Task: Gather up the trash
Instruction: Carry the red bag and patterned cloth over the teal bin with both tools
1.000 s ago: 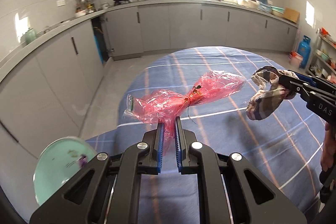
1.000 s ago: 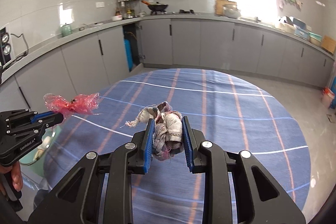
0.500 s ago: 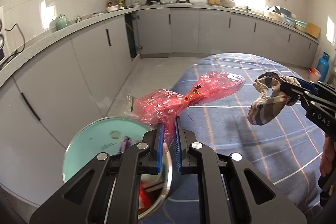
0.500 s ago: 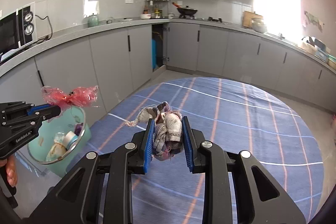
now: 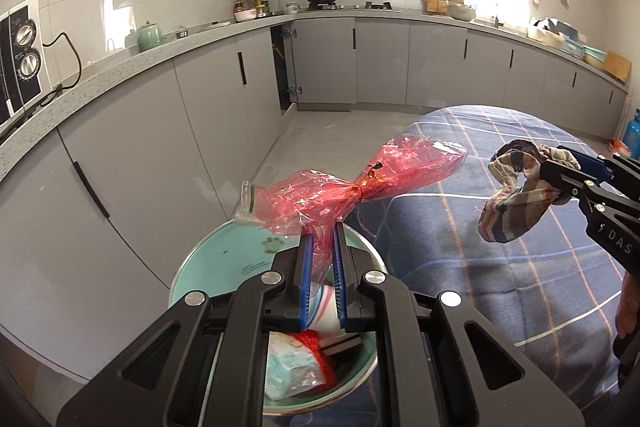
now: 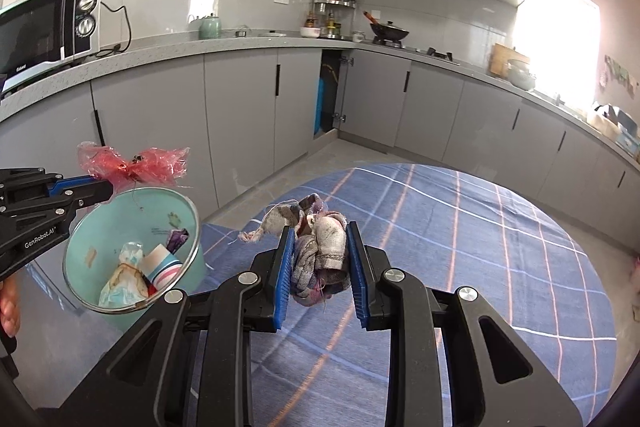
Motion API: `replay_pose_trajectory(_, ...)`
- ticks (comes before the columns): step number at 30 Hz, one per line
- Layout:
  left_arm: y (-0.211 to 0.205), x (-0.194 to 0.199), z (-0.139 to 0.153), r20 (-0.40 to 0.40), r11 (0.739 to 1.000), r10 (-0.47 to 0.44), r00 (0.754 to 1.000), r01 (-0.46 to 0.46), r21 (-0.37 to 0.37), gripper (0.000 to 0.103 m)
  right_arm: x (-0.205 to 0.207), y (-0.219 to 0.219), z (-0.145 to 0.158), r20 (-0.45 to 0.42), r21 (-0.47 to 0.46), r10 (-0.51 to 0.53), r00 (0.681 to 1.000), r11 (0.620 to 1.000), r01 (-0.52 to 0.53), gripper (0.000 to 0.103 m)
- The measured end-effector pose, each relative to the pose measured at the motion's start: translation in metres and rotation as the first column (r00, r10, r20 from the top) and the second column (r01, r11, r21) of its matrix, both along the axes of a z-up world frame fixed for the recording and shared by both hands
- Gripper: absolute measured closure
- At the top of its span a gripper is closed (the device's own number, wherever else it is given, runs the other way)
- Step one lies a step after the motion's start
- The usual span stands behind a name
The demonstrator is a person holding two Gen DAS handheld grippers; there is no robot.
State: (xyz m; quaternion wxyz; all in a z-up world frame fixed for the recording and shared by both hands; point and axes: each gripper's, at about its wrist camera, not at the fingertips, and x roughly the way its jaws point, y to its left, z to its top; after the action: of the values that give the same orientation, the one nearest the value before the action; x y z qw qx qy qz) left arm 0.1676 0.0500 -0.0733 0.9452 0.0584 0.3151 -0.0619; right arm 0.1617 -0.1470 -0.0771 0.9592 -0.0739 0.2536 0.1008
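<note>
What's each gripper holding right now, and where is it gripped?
Left gripper: red plastic wrapper, pinched near its knotted middle. Right gripper: bunched cloth rag, around its bulk.

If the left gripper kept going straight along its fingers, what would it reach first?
Probably the cabinets or the floor at their foot, beyond the bin. The left gripper, shut on the red wrapper, points over the bin's far rim; depth is unclear.
</note>
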Motion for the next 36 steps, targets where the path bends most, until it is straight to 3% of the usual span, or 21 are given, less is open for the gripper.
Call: replay_pose_trajectory(36,0.077,-0.012,0.011,0.011,0.99,0.137,0.991,-0.137,0.044,0.093,0.009,0.092,0.013,0.014,-0.065,0.199,0.98,0.978,-0.198,0.077)
